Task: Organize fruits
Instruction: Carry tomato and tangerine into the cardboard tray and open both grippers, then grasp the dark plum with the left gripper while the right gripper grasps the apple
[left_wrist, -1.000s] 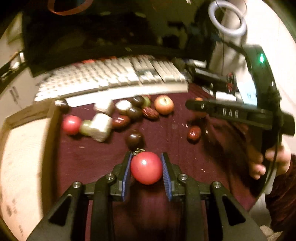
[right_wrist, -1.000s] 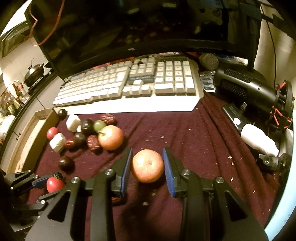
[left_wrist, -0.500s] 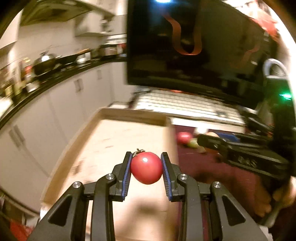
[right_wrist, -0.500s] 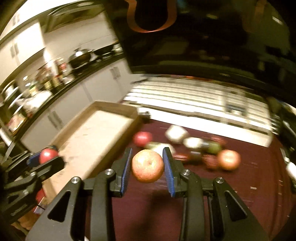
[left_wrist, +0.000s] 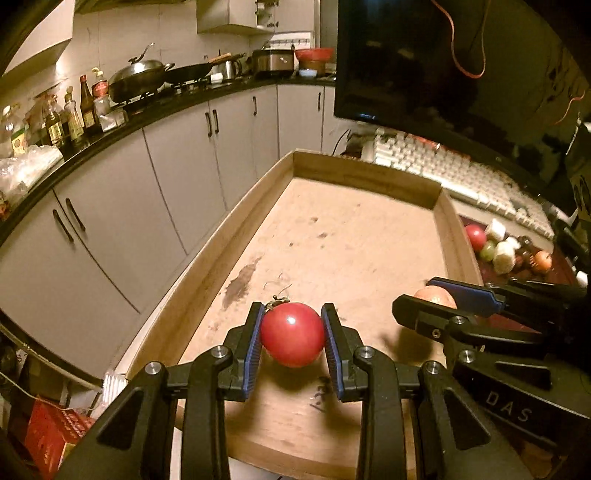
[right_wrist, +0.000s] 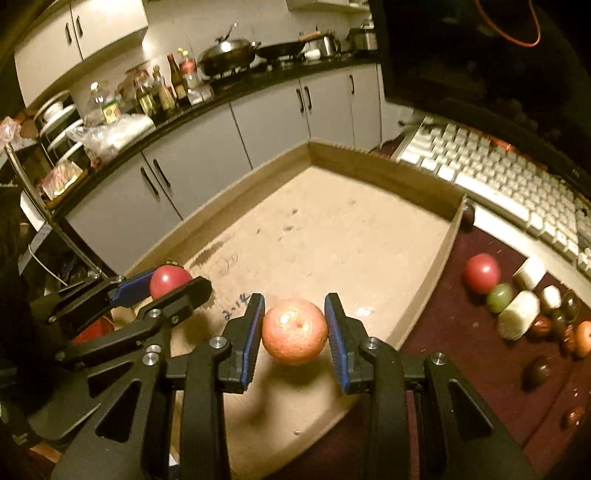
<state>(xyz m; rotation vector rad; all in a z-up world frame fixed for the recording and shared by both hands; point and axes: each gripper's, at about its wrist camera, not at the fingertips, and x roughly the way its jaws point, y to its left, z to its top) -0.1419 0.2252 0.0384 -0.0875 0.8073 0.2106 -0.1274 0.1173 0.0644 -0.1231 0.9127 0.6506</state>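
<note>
**Two grippers, each clamped on a fruit, over the cardboard tray**

Two fruits are held up off the tray floor. The left gripper has its blue pads pressed on both sides of a red tomato (stem bit visible at its 11 o'clock), hanging above the near part of the cardboard tray. In the right wrist view the same gripper shows at 9 o'clock, tomato between its pads.

The right gripper is closed on an orange-red apple, pads touching both flanks, above the tray's near right part. From the left wrist view it enters at 3 o'clock, apple mostly hidden by the fingers.

The tray floor is bare cardboard with stains and pen marks.

The remaining fruit pile lies on the dark red cloth outside the tray's right wall, at 3 o'clock in the right wrist view: a red tomato, a green grape, white chunks, dark dates (some blurred). A keyboard sits at 2 o'clock, beyond the pile.
</note>
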